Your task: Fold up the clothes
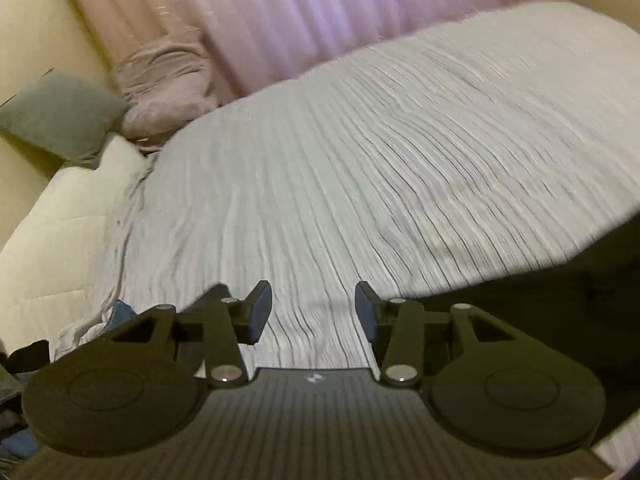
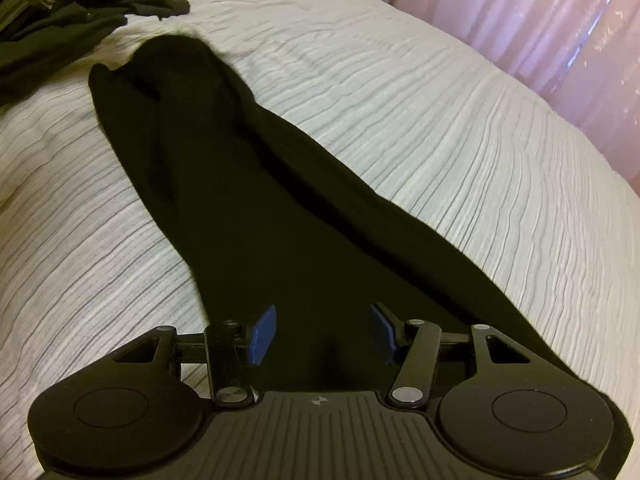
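A pair of trousers point(image 2: 248, 200) lies lengthwise on the bed point(image 2: 460, 140), a heap of clothes point(image 2: 60, 40) at its far left, pillows point(image 1: 64, 116) behind, curtains point(image 2: 540, 12) on the right.

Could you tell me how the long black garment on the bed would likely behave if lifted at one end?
The black garment lies limp along the ribbed bedspread, so it would probably droop and trail. It looks thin, so probably light.

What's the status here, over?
Left tool open, empty, over bedspread. Right tool open above black garment. Clothes pile beyond, clear.
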Demonstrator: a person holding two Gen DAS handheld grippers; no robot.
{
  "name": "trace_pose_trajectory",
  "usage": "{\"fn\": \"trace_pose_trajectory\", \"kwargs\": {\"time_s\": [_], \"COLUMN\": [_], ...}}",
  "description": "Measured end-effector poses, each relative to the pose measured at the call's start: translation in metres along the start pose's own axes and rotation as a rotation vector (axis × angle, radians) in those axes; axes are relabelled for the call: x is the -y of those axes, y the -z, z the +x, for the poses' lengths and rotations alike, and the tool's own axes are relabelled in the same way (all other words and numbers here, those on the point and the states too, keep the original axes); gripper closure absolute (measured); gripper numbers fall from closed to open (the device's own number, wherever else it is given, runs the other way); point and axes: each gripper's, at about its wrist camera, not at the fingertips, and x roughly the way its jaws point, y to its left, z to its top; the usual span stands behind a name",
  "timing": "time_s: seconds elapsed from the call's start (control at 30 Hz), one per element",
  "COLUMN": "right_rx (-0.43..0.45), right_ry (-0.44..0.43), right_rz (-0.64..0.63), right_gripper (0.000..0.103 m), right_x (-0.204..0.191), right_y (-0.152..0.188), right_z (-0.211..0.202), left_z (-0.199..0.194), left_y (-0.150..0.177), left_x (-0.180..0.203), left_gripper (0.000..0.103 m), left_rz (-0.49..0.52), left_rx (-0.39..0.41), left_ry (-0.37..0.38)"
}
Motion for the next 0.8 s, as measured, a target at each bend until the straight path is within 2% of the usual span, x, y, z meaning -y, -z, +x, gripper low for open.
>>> {"fn": "trace_pose_trajectory", "kwargs": {"time_s": [0.1,0.17,0.23,0.3,0.5,0.53,0.57,0.6,0.67,0.73,0.8], "right_rx": [-0.017,-0.029,-0.04,-0.046,-0.066,-0.068,-0.073,-0.078,-0.085,-0.087,-0.084], "right_ry": [-0.01,-0.016,-0.023,-0.026,-0.005,-0.001,0.004,0.008,0.014,0.021,0.028], "right_rz": [0.021,0.035,0.049,0.046,0.064,0.072,0.081,0.09,0.109,0.12,0.127], "right_gripper": [0.048,0.048,0.048,0.048,0.048,0.048,0.048,0.048,0.048,0.048,0.048], "right_x": [0.001,0.001,0.002,0.0,0.002,0.004,0.005,0.007,0.009,0.011,0.013], "right_y": [0.005,0.008,0.011,0.013,0.019,0.02,0.022,0.024,0.026,0.027,0.028], "right_z": [0.003,0.005,0.007,0.009,0.009,0.008,0.006,0.005,0.003,-0.001,-0.005], "left_z": [-0.008,-0.01,-0.007,0.002,0.03,0.032,0.032,0.032,0.022,0.003,-0.022], "left_y": [0.023,0.042,0.064,0.077,0.1,0.102,0.101,0.099,0.091,0.082,0.076], "left_x": [0.026,0.056,0.089,0.109,0.14,0.139,0.137,0.135,0.124,0.105,0.081], "left_gripper": [0.062,0.061,0.061,0.062,0.062,0.067,0.084,0.093,0.1,0.101,0.101], "left_rz": [0.149,0.338,0.559,0.689,1.024,1.05,1.046,1.041,0.985,0.898,0.821], "left_rx": [-0.008,-0.014,-0.025,-0.026,0.047,0.047,0.033,0.018,0.01,0.018,0.042], "left_ry": [0.061,0.12,0.125,0.115,-0.005,-0.008,-0.001,0.008,0.013,0.008,-0.027]}}
